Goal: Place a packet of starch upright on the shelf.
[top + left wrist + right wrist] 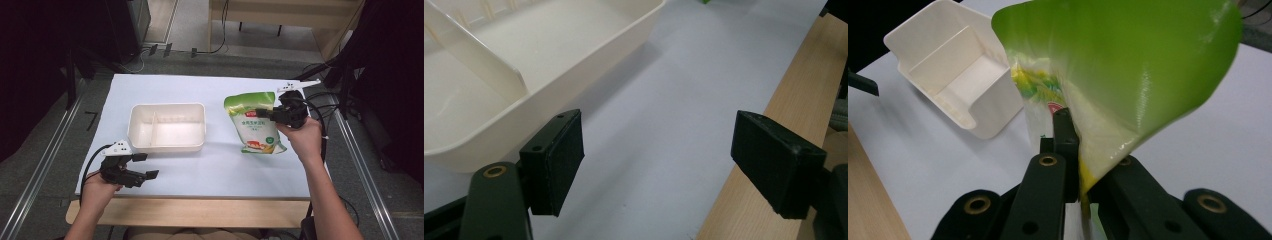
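Looking down from the high view, the white tray serves as landmark: the green-topped bag stands just to its right on the pale sheet, apart from the tray's wall, and the right gripper meets the bag from the far side of the tray, clenched on the bag's upper right part, with the person's right hand behind it. The left gripper rests near the tray's front left corner, its jaws spread with nothing between them. Seen in the left gripper view, the tray lies beyond and beside one black pad, not touching it, while the wooden table edge runs past the other pad. Seen in the right gripper view, the right gripper pinches the bag at its crumpled edge, the green film folding over above the jaws; the tray sits beyond the bag, separated from it by bare sheet.
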Tool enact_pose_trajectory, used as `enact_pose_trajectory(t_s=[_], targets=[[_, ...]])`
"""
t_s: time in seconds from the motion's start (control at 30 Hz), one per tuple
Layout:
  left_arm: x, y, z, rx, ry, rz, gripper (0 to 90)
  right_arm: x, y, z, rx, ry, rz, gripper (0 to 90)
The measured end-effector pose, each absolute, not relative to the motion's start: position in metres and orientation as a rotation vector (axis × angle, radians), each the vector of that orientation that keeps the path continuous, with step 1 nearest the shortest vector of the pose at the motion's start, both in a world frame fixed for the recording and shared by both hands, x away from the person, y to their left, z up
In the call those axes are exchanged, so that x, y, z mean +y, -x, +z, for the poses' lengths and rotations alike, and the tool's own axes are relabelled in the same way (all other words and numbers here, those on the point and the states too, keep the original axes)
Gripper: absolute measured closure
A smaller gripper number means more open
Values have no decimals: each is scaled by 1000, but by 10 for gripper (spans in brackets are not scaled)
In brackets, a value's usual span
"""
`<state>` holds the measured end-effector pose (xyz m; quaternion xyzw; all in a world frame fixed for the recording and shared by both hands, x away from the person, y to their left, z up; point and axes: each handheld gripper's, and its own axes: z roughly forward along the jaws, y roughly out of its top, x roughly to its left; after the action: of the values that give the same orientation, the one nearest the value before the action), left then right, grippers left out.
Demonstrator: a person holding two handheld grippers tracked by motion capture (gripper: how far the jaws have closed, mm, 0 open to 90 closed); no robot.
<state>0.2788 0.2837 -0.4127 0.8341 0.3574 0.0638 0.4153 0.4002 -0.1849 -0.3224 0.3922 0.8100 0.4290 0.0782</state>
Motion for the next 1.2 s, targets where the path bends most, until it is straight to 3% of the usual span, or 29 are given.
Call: enact_pose_trajectory(t_s=[0.5, 0.83, 1.2], targets=[[282, -280, -413, 898, -2104, 158, 218, -178, -397, -307, 2412, -1144, 1302, 900], [283, -281, -413, 905, -2092, 154, 216, -147, -403, -302, 2446, -1090, 1292, 900], [283, -282, -413, 904, -2091, 152, 214, -115, -418, -272, 2472, -1033, 1280, 900]])
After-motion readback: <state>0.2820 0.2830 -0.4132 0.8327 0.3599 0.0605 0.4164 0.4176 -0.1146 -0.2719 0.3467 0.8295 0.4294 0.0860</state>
